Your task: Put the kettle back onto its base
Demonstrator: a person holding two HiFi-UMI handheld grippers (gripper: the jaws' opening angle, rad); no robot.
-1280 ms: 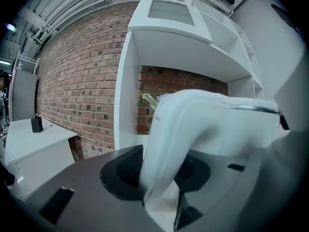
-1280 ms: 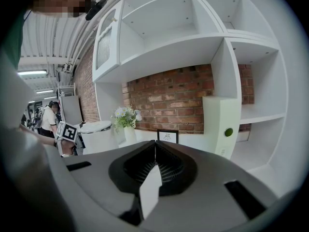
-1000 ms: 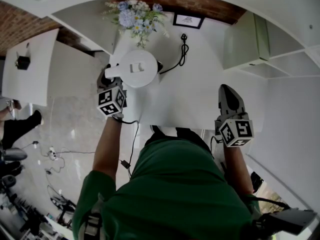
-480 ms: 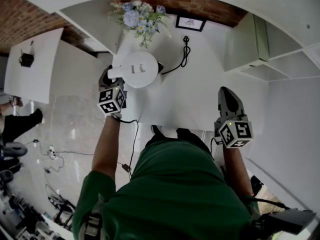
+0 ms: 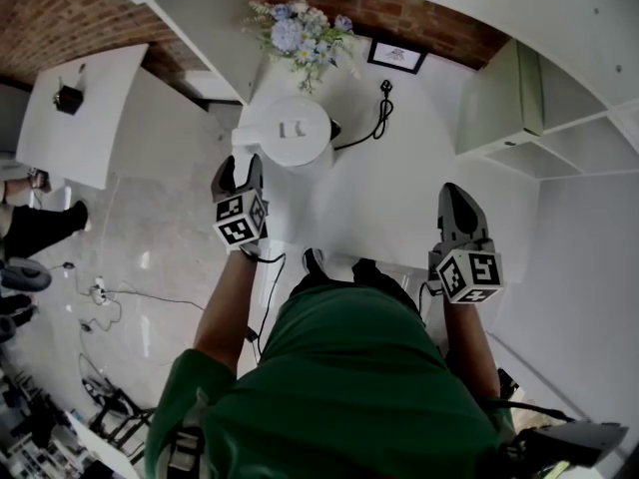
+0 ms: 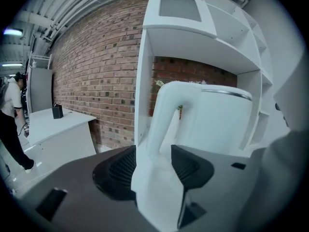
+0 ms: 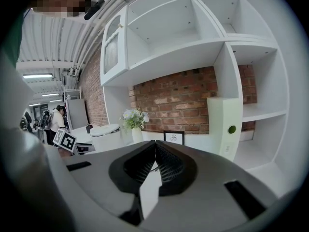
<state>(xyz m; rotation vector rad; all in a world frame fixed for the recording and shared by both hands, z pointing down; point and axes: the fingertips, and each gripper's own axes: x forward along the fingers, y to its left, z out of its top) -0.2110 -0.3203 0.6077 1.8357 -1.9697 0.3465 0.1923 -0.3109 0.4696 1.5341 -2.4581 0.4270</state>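
The white kettle point(image 5: 295, 133) stands at the back left of the white table point(image 5: 389, 198), its base mostly hidden beneath it, its handle point(image 6: 161, 110) toward me. My left gripper point(image 5: 238, 170) sits just short of that handle with its jaws opening. In the left gripper view the handle rises at the tips of the left gripper point(image 6: 154, 153), and I see no pad pressing on it. At the table's front right, my right gripper point(image 5: 457, 200) rests shut with nothing in it. The right gripper view shows the right gripper point(image 7: 154, 146) and the kettle point(image 7: 104, 137) far left.
Behind the kettle a vase of flowers point(image 5: 300, 33) and a small framed picture point(image 5: 396, 56) stand against the brick wall. A black power cord point(image 5: 377, 113) runs from the kettle's base toward the back. White shelving point(image 5: 499, 98) stands at the right. Left of the table the floor drops away.
My left gripper has drawn back from the kettle's handle toward me, and its jaws stand wider. The kettle stays in place. The right gripper has not moved.
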